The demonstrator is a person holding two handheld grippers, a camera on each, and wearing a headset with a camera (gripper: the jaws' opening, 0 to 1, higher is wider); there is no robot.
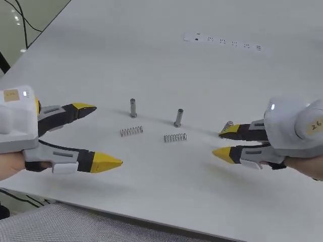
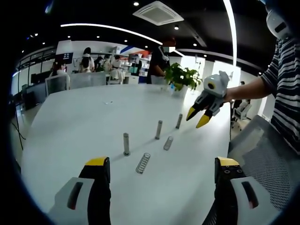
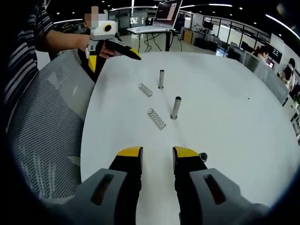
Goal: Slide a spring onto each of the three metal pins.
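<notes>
White table (image 1: 202,65): pins (image 1: 132,108) upright, springs (image 1: 131,131) flat; left gripper (image 1: 108,135), right gripper (image 1: 217,142) agape

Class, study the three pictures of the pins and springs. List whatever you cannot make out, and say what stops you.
The third pin: in the head view the right gripper covers most of it; in the right gripper view a jaw hides all but its top.
Whether that pin is bare or covered: in the left gripper view it is too small to tell.
Markings on the power strip: head view, too small and pale.
</notes>
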